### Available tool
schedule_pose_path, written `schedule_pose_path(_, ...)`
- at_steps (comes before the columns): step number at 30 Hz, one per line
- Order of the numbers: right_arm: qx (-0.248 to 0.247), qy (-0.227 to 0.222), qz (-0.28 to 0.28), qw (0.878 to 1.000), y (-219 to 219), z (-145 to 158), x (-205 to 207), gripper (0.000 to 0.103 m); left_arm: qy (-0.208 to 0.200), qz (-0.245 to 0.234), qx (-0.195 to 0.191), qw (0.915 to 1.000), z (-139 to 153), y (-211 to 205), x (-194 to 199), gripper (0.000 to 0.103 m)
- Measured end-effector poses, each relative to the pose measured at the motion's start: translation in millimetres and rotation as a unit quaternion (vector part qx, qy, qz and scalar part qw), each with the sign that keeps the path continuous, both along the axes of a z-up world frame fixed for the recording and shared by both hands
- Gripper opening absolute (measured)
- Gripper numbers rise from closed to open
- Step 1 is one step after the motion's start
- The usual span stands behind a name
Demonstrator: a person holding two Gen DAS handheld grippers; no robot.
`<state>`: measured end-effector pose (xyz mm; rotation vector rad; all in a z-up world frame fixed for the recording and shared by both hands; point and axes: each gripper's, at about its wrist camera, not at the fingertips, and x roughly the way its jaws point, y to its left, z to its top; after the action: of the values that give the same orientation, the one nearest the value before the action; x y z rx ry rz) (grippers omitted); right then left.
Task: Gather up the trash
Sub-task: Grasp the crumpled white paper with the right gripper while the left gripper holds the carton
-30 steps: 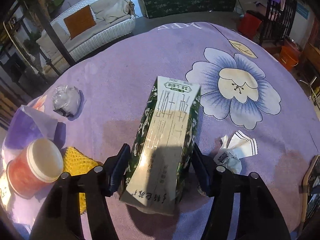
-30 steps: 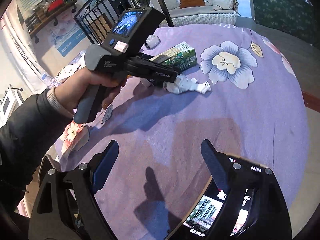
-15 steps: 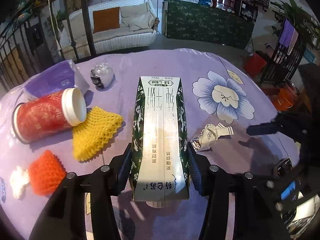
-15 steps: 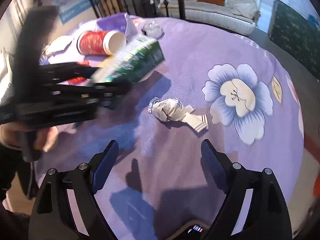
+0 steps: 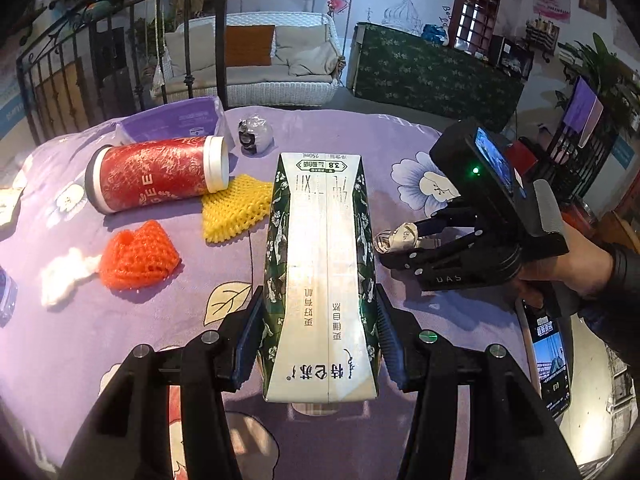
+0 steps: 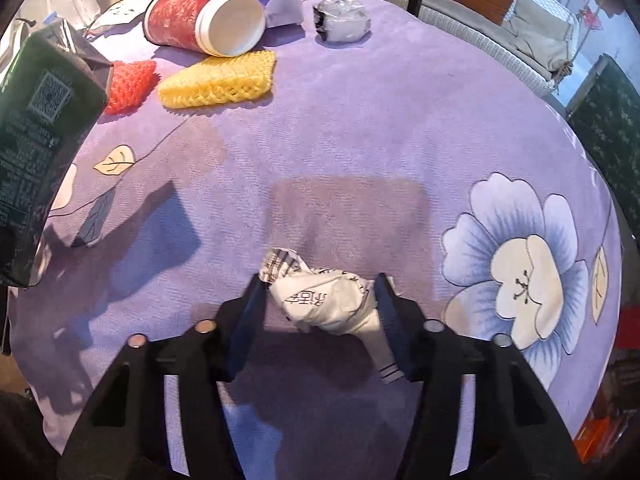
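While my left gripper (image 5: 318,344) holds the green-and-white milk carton (image 5: 320,280) clamped between its fingers (image 5: 250,344), lifted above the purple flowered worktop (image 6: 360,120), my right gripper (image 6: 320,320) has just been closing its jaws and now presses both fingers (image 6: 248,328) on the crumpled white paper wrapper (image 6: 324,300), which lies on the cloth near the worktop's near edge, beside the big blue flower print (image 6: 528,264). From the left wrist view, that right gripper (image 5: 394,246) shows at the right side with the wrapper (image 5: 398,236) pinched at its tips and my right hand (image 5: 568,268) on its handle. Toward the far-left edge of the worktop a red paper cup (image 5: 156,174) lies on its side, touching a yellow foam net (image 5: 236,208); an orange foam net (image 5: 138,256) sits just beside it, with a white scrap (image 5: 66,276) touching that. A crumpled clear plastic ball (image 5: 254,136) rests near the far edge, next to a purple packet (image 5: 172,120). A phone (image 5: 548,360) lies at the right edge
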<state>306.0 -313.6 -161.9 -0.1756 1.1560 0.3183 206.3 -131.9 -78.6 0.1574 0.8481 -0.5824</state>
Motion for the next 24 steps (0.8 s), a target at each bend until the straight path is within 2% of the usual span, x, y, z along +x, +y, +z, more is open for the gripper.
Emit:
schedule_pose_path(6, -0.006, -0.013, -0.002, 1.0, 10.8, 4.9, -21.0, 0.035, 0.009, 0.013, -0.007, 0.9998, -3.3, 12.6, -7.8, 0.05)
schedule_pose_path(15, 0.017, -0.049, -0.019, 0.998, 18.1, 30.5, -41.2, 0.034, -0.003, 0.028, -0.016, 0.9995, 4.3, 32.9, -25.7, 0.05)
schedule_pose_path(24, 0.054, -0.102, 0.001, 0.993, 59.6, 72.7, -93.3, 0.034, -0.013, 0.052, -0.032, 0.998, 15.8, 65.7, -54.2, 0.05)
